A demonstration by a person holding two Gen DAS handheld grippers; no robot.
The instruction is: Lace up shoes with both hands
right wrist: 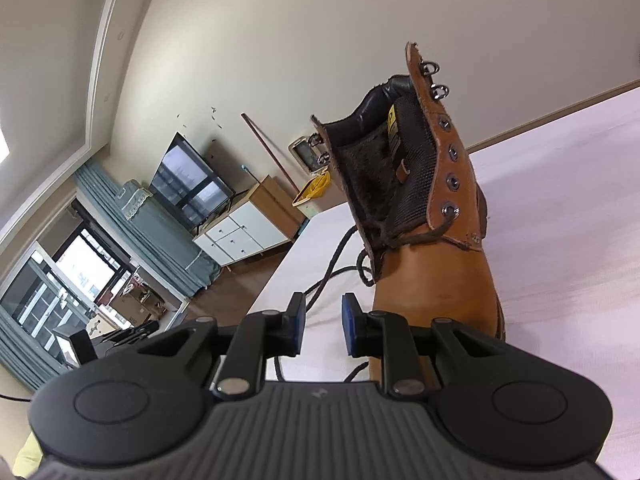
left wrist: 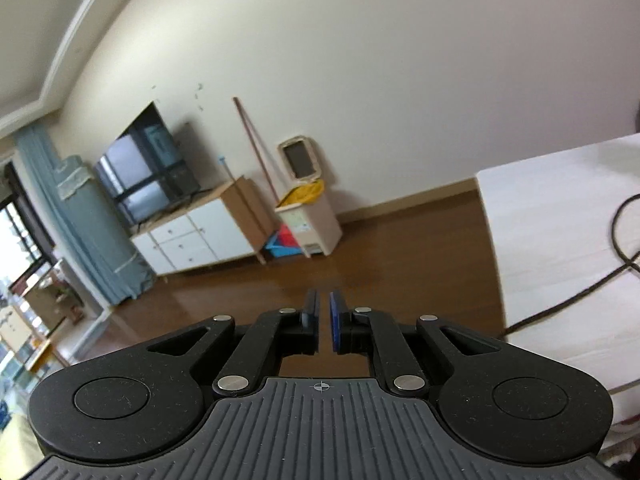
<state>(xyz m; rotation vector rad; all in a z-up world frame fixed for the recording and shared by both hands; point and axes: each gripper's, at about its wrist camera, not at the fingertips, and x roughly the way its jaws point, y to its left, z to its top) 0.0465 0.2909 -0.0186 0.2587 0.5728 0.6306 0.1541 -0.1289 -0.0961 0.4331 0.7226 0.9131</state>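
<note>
Room w/ cream walls, brown wood floor, a TV on a white cabinet and a bin against the far wall; blue curtain by the window. White table in the foreground of both views.

Left gripper sits off the table's left edge, over the floor. Its blue pads stand a narrow slit apart, nothing between them. In the left wrist view a dark lace loops over the table at right, well apart from the pads.

Right gripper is over the table, pads clearly apart w/ nothing gripped; lace strands run on the table beyond and under the gap. Tan boot stands upright on the table just right of the gripper, toe toward the camera, tongue open. Lace threaded only thru the lowest eyelets, upper ones bare.
</note>
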